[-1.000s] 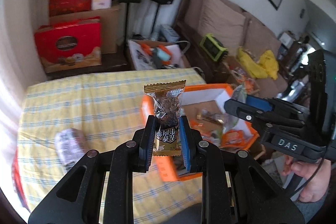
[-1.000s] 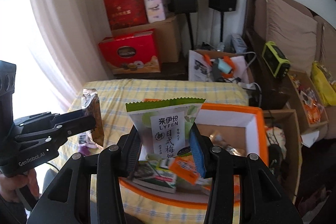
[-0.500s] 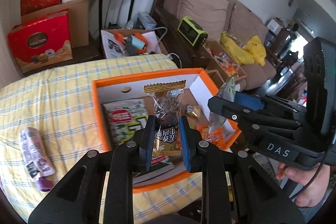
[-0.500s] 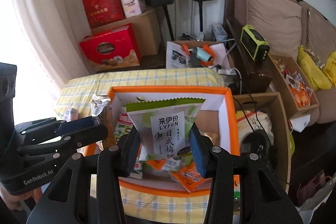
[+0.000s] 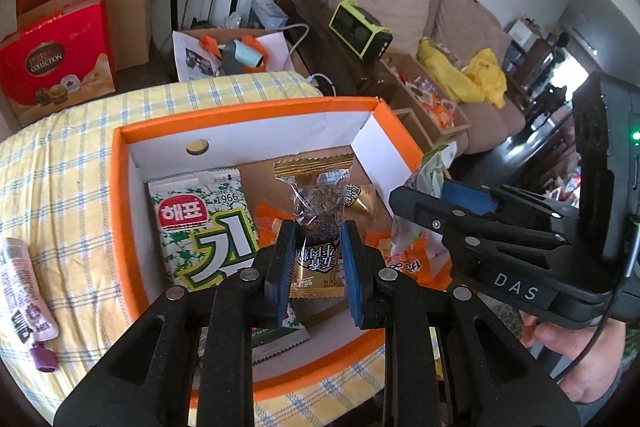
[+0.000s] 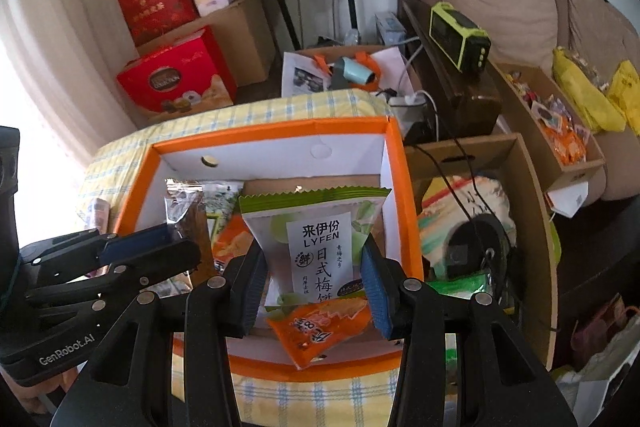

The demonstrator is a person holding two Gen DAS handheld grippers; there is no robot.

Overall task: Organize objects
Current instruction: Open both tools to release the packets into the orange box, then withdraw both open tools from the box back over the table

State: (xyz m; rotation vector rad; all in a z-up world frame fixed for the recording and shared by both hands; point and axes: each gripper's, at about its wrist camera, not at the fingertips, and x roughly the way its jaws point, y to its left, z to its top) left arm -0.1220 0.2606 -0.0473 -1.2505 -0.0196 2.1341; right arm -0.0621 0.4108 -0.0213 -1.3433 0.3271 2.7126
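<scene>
My left gripper (image 5: 316, 267) is shut on a gold-and-clear snack packet (image 5: 318, 211), upright over the orange box (image 5: 248, 113). My right gripper (image 6: 314, 279) is shut on a green-and-white LYFEN plum snack bag (image 6: 318, 231), held above the same box (image 6: 272, 133). Each gripper shows in the other's view: the right one (image 5: 420, 203) at right, the left one (image 6: 176, 243) at left. Inside the box lie a green-and-white seaweed pack (image 5: 204, 223) and orange packets (image 6: 320, 327).
The box sits on a yellow checked tablecloth (image 5: 60, 167). A pink pouch (image 5: 24, 275) lies on the cloth left of the box. Cardboard boxes (image 6: 480, 167) stand right of the table. Red gift boxes (image 6: 176, 79), speakers and a sofa stand behind.
Both grippers have moved forward and down over the orange box, which now fills both views. Each still holds its packet.
</scene>
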